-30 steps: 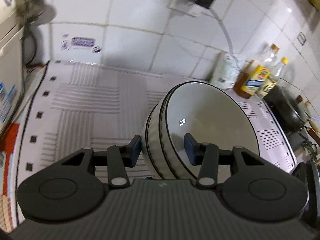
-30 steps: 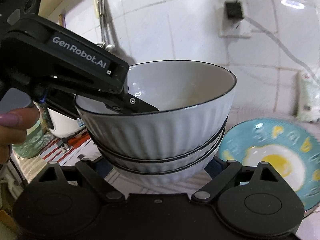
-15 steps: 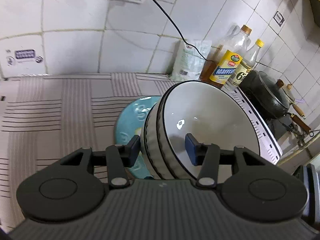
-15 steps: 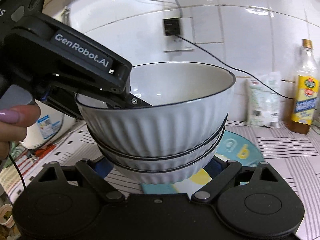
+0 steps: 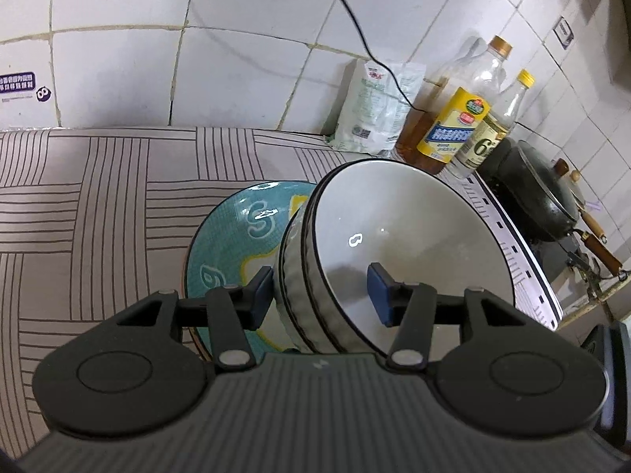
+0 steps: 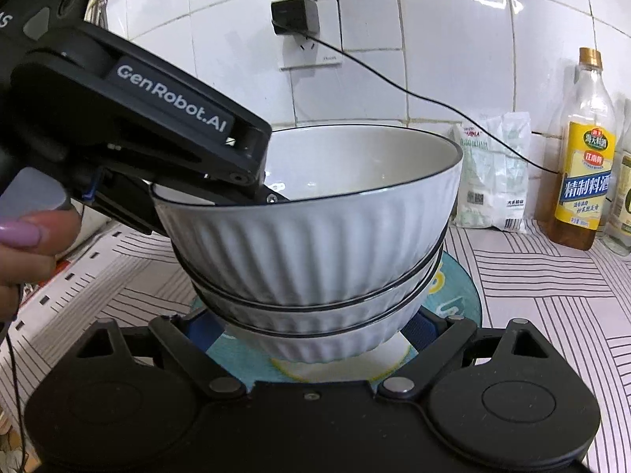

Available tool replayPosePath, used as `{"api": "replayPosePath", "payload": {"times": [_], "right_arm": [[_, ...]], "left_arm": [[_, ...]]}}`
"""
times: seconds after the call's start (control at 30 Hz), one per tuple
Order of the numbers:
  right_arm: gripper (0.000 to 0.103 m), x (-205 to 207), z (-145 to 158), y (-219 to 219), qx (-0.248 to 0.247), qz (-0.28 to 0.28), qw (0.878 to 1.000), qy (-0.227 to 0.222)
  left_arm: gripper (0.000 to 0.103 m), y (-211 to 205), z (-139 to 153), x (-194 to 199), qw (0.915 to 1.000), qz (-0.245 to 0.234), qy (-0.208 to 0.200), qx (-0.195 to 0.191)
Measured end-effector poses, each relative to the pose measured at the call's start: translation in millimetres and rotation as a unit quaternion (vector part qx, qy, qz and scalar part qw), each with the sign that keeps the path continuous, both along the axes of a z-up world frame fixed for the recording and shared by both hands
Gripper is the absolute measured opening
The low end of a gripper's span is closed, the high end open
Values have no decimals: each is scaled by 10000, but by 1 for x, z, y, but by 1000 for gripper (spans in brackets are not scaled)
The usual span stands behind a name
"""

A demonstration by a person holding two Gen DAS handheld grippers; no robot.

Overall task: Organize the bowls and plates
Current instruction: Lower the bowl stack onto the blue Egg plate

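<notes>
A stack of three white ribbed bowls (image 6: 315, 244) with black rims hangs in the air just above a teal plate (image 5: 236, 228) with a fried-egg pattern. My left gripper (image 5: 319, 295) is shut on the stack's rim, one finger inside the top bowl and one outside. It shows in the right wrist view (image 6: 221, 165) at the stack's left rim. My right gripper (image 6: 315, 331) is shut on the lowest bowl's base from both sides. The teal plate also shows under the stack in the right wrist view (image 6: 457, 295).
The counter has a striped cloth (image 5: 98, 197). At the back wall stand a white bag (image 5: 374, 110), oil bottles (image 5: 465, 118) and a dark wok (image 5: 540, 197) on the stove at right. A plug and cable (image 6: 295, 15) hang on the tiled wall.
Both grippers have carried the bowl stack to the right along the counter. The stack now hangs over the teal plate and sits lower toward it.
</notes>
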State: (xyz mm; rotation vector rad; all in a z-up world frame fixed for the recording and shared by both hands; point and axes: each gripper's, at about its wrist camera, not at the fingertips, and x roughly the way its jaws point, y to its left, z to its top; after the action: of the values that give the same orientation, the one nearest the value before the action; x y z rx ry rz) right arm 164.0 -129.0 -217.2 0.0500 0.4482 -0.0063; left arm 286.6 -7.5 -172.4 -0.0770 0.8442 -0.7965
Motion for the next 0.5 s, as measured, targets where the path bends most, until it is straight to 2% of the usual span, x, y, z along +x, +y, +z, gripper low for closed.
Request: {"api": "replayPosePath", "payload": {"times": [0.23,0.5], "right_arm": [[95,12,-7,-4,-112,80,9999,95],[95,11,-14,3,-94,-78,9998,184]], "left_arm": [[50,-3,-9,10,9999,24,113,-59],[50,-6,-19,16,9995,101,297,-78]]}}
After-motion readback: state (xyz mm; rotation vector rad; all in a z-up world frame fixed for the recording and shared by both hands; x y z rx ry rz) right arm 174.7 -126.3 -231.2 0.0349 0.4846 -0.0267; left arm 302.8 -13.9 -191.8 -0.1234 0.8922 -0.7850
